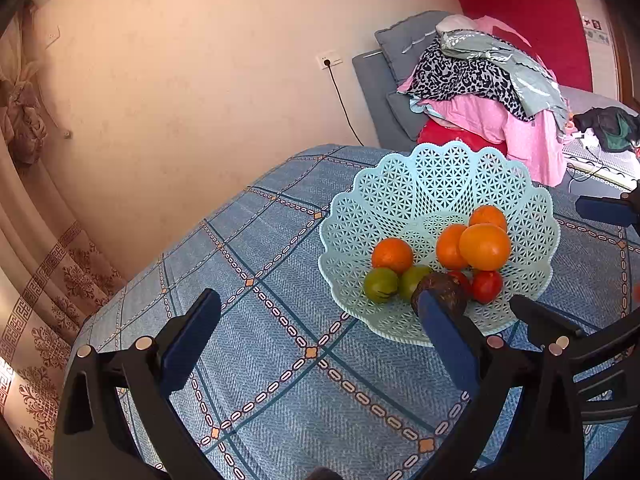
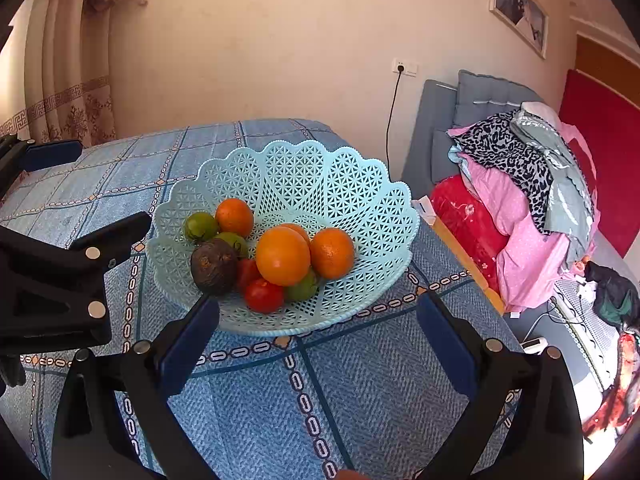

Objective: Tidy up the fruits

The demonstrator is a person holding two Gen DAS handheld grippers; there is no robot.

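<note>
Left wrist view: the left gripper (image 1: 316,316) has its two blue-padded fingers (image 1: 191,340) spread wide apart and holds nothing. The left finger hangs over bare tablecloth (image 1: 280,380). The right finger's tip overlaps the near rim of the basket (image 1: 440,176) and covers part of the dark brown fruit (image 1: 444,286); contact cannot be confirmed. The basket is pale blue openwork plastic with a scalloped rim, set on the blue checked tablecloth, far right of centre. Inside it: four oranges, the largest orange (image 1: 485,246) stacked on top of the right-hand group; two green fruits (image 1: 380,285) at the near left; a red tomato (image 1: 486,286) at the near right, with a second red fruit partly hidden beside it. Parts of the right gripper show at the right edge.

Right wrist view: the right gripper (image 2: 318,320) also has its fingers wide apart and empty. The left fingertip (image 2: 196,328) stands just in front of the basket (image 2: 320,168) near rim; the right finger lies over the tablecloth (image 2: 360,400), clear of the basket. The basket sits at frame centre, near the table's right edge. The dark brown fruit (image 2: 214,266) lies at the near left inside, the largest orange (image 2: 283,256) at centre, the red tomato (image 2: 264,295) nearest. The left gripper (image 2: 68,204) appears at the left edge, its fingers apart. A pile of clothes (image 2: 520,184) lies on a sofa at the right.
</note>
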